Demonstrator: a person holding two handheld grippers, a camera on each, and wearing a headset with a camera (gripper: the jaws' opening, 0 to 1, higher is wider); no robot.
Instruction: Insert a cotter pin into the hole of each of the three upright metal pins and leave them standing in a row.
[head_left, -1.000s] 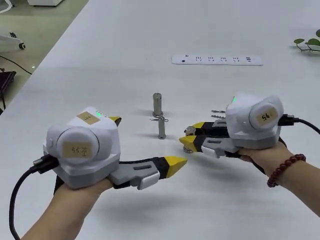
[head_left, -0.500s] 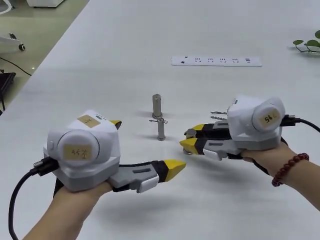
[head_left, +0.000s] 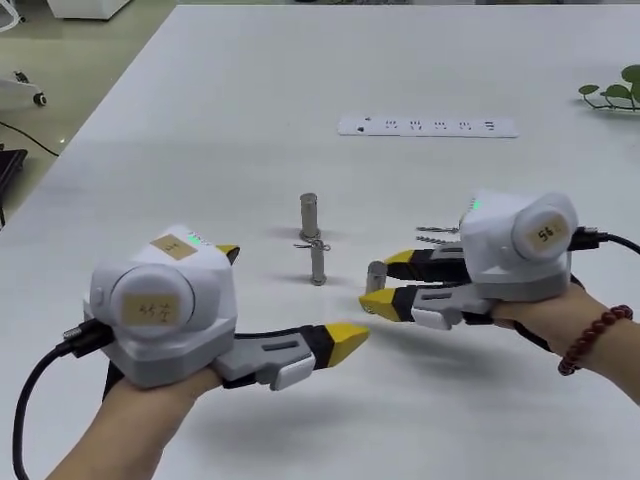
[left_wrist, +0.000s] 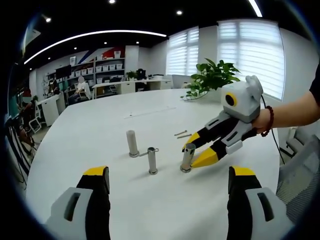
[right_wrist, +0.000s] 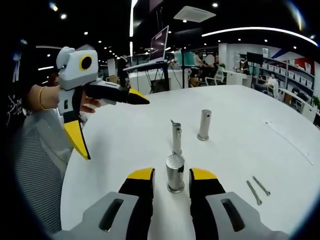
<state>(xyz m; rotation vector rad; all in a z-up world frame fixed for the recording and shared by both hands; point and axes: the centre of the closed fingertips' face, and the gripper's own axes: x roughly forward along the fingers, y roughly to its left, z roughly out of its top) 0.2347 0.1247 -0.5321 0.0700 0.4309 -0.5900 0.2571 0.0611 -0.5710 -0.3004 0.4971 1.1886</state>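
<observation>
Three grey metal pins stand upright on the white table. The far pin (head_left: 308, 215) (left_wrist: 132, 143) (right_wrist: 203, 125) is bare. A cotter pin sits through the top of the middle pin (head_left: 318, 262) (left_wrist: 152, 160) (right_wrist: 176, 138). The near pin (head_left: 376, 277) (left_wrist: 187, 157) (right_wrist: 175, 173) stands between the jaws of my right gripper (head_left: 387, 279) (right_wrist: 172, 175) (left_wrist: 200, 150), which is open with a small gap on each side. My left gripper (head_left: 287, 296) (left_wrist: 167, 175) (right_wrist: 114, 127) is wide open and holds nothing, in front of the row.
Two loose cotter pins (head_left: 435, 232) (right_wrist: 257, 189) (left_wrist: 181, 134) lie on the table behind the right gripper. A white power strip (head_left: 428, 126) lies farther back. A green plant (head_left: 610, 92) sits at the far right edge.
My right gripper's jaws have parted from the near pin, which now stands free between them. The left gripper has barely moved. The camera has shifted a little.
</observation>
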